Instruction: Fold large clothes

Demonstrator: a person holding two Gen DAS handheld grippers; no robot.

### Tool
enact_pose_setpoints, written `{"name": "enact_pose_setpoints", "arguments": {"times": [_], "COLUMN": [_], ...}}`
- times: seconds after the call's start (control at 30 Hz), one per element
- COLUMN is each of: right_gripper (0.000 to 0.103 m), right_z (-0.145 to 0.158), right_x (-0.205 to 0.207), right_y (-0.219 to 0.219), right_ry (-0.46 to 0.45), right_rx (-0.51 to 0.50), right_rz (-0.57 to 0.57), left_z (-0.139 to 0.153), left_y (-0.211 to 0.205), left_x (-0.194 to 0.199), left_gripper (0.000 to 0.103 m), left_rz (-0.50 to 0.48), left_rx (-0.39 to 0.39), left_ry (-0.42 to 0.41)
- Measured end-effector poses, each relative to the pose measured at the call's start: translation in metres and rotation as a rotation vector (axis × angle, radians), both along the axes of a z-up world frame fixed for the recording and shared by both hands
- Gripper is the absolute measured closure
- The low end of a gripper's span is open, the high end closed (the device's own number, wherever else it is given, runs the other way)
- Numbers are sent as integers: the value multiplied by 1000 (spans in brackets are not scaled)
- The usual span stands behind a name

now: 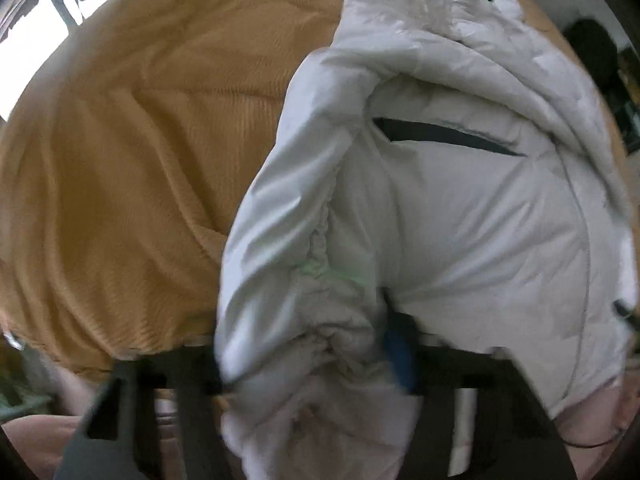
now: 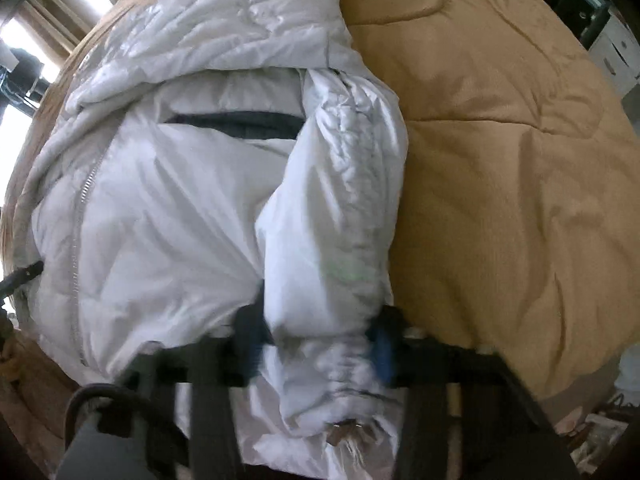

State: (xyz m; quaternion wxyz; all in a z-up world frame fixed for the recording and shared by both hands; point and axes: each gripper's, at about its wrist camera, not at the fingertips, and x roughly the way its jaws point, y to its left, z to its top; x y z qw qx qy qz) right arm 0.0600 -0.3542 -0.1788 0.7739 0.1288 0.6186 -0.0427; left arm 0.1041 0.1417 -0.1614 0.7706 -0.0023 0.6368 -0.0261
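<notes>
Jacket: white puffer jacket (image 1: 460, 216) lying front-up on tan bedspread (image 1: 132, 152), hood end away from the cameras, hem end nearest them
Zip: centre zip (image 2: 82, 216) runs down the body, looks done up (blurred, not sure)
Pockets: dark slanted pocket slit (image 1: 444, 136) on one chest panel; the other pocket slit (image 2: 240, 122) shows in the right wrist view
Left gripper: left gripper (image 1: 316, 356) narrowed down onto the gathered cuff of left sleeve (image 1: 288, 240); blue pad (image 1: 396, 352) pressed against the fabric, other finger hidden behind the cloth
Left sleeve position: lies along the jacket's edge, beside the bedspread, cuff bunched between the fingers
Right gripper: right gripper (image 2: 316, 344) likewise closed most of the way on the cuff of right sleeve (image 2: 336, 216); dark finger on one side, blue pad (image 2: 382, 348) on the other, fabric squeezed between
Right sleeve position: folded over the jacket body near its bedspread-side edge
Background: bright window (image 1: 36, 20) past the bed (motion blur throughout)
</notes>
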Motion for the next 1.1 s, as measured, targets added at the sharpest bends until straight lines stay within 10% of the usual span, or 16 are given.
{"name": "enact_pose_setpoints", "arguments": {"times": [0.27, 0.37, 0.5, 0.63, 0.67, 0.8, 1.1], "right_gripper": [79, 59, 22, 18, 21, 85, 95], "right_z": [30, 6, 8, -11, -18, -6, 68], "right_x": [-42, -33, -49, -75, -77, -79, -105], "right_y": [-52, -49, -49, -42, -34, -19, -19], "right_ry": [-40, -1, -53, -41, -38, -94, -213], "right_rx": [95, 100, 155, 246, 271, 249, 261], "right_rz": [-114, -145, -200, -225, -219, -205, -165], "left_z": [18, 11, 6, 2, -1, 6, 82], "left_y": [15, 5, -6, 19, 26, 37, 38], "left_x": [-20, -21, -25, -43, -46, -50, -67], "left_gripper": [77, 68, 31, 29, 30, 79, 90], "left_rz": [19, 23, 66, 169, 194, 196, 148], "left_rx": [36, 89, 97, -45, -94, -175, -164], "left_ry": [-14, -18, 1, 24, 31, 20, -85]}}
